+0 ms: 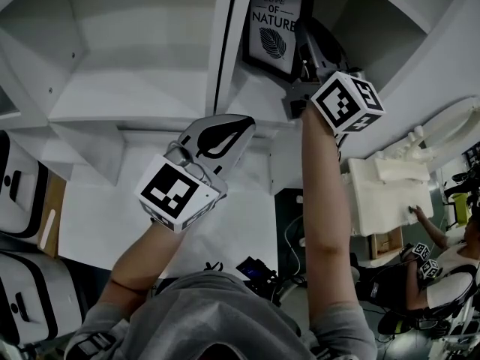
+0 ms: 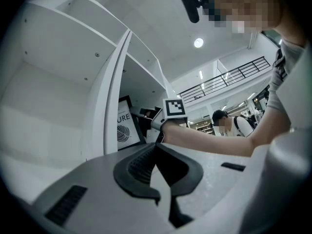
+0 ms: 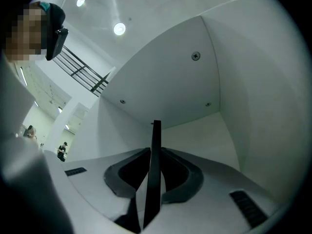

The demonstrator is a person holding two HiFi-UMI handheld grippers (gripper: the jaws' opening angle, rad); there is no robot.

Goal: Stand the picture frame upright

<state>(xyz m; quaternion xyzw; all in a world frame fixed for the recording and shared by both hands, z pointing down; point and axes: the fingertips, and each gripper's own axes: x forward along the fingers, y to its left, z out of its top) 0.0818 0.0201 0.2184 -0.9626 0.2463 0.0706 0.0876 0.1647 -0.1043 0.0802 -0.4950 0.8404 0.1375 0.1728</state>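
My right gripper [image 3: 155,152] pinches the picture frame [image 1: 271,25] by its edge inside the shelf [image 1: 135,58]. My left gripper [image 2: 157,155] is pressed together and holds nothing.

Large commercial-type hall set up as a staged work area, not a dwelling. Evidence: high ceiling with recessed downlights [image 2: 198,43] at 1 o'clock in the left gripper view; mezzanine railing [image 2: 229,77] at 2 o'clock; white shelving unit [image 1: 135,66] displaying a picture frame [image 1: 274,28]; second person [image 1: 454,265] with marker cubes [image 1: 422,255] at 4 o'clock in the head view.
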